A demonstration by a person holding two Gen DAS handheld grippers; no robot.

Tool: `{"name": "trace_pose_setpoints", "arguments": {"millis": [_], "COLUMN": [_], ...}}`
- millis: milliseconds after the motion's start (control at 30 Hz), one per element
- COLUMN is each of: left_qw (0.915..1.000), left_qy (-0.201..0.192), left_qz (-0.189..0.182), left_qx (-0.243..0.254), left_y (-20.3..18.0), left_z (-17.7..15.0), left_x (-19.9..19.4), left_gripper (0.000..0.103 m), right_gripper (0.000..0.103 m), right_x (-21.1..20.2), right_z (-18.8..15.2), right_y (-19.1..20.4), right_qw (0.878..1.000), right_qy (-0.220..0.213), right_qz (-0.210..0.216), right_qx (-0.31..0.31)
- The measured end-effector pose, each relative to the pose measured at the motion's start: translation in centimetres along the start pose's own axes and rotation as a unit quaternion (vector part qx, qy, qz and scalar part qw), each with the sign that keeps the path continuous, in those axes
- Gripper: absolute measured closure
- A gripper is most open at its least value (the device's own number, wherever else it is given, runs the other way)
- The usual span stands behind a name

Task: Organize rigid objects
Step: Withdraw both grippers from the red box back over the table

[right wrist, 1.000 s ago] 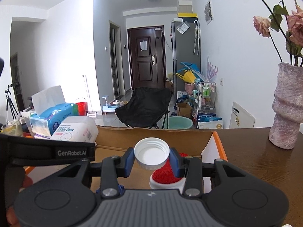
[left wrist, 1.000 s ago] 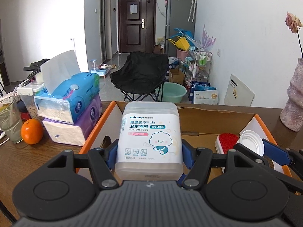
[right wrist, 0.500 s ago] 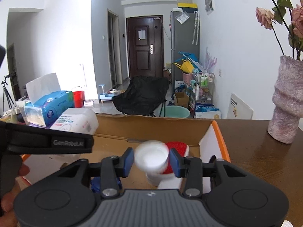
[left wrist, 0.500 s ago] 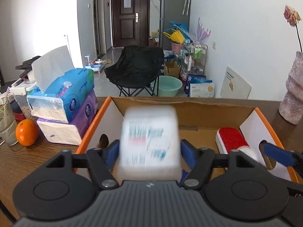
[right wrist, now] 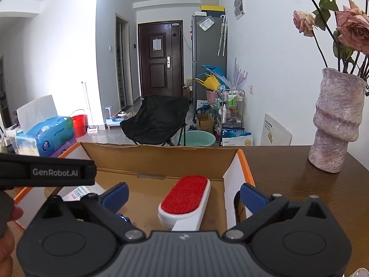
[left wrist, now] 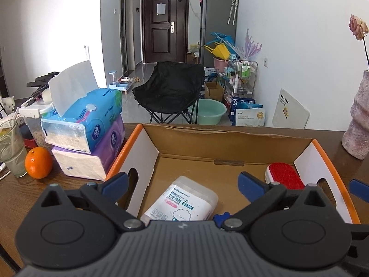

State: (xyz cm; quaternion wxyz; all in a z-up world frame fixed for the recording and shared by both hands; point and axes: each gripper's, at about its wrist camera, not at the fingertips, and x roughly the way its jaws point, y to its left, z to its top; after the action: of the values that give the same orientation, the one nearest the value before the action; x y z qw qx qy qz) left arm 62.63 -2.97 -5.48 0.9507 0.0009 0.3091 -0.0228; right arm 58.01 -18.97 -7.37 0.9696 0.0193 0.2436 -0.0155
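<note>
A dark wooden table [left wrist: 69, 191] fills the foreground of a bright apartment, with a brown door [left wrist: 164, 24] at the far end of the hall. From the left, a glass [left wrist: 11, 147], an orange [left wrist: 38, 162] and two stacked tissue packs [left wrist: 85, 136] sit beside an open cardboard box [left wrist: 207, 143] with orange-edged flaps. Above the box, the left gripper [left wrist: 182, 183] hangs with its blue-tipped jaws spread wide and nothing between them; a cotton-bud box [left wrist: 184, 202] lies tilted on the carton floor below it. The right gripper [right wrist: 183, 195] is likewise wide apart and empty over a red-faced lint brush [right wrist: 185, 199] lying at the carton's right end. A pink vase [right wrist: 337, 124] of roses stands on the table further right.
</note>
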Motion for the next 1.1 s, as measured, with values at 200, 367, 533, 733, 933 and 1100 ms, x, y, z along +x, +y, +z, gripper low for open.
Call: {"name": "trace_pose_setpoints", "arguments": {"millis": [200,367,533,733,933,1100], "left_qw": [0.9999,0.9997,0.9995,0.9991,0.9985,0.9982], "left_qy": [0.006,0.009,0.012,0.011,0.013,0.013], "left_qz": [-0.008,-0.013,-0.020,-0.028,-0.035,-0.042], "left_qx": [0.012,0.017,0.020,0.030,0.039,0.041], "left_y": [-0.4,-0.6,-0.6,-1.0,-0.9,-0.6], "left_z": [-0.1,-0.2,-0.2,-0.6,-1.5,-2.1], "left_x": [0.0,-0.2,-0.7,-1.9,-3.3,-4.7], "left_gripper": [0.000,0.000,0.000,0.000,0.000,0.000], "right_gripper": [0.000,0.000,0.000,0.000,0.000,0.000], "right_x": [-0.2,-0.5,-1.2,-2.4,-4.2,-5.7], "right_z": [0.2,0.1,-0.1,-0.5,-1.3,-2.1], "right_y": [-0.1,-0.4,-0.6,-1.1,-1.5,-1.5], "right_qw": [1.000,1.000,1.000,1.000,1.000,1.000], "right_qy": [0.002,0.003,-0.001,-0.003,-0.005,-0.006], "right_qz": [-0.001,-0.004,-0.008,-0.013,-0.019,-0.026], "right_qx": [0.002,0.000,-0.001,0.003,0.007,0.009]}}
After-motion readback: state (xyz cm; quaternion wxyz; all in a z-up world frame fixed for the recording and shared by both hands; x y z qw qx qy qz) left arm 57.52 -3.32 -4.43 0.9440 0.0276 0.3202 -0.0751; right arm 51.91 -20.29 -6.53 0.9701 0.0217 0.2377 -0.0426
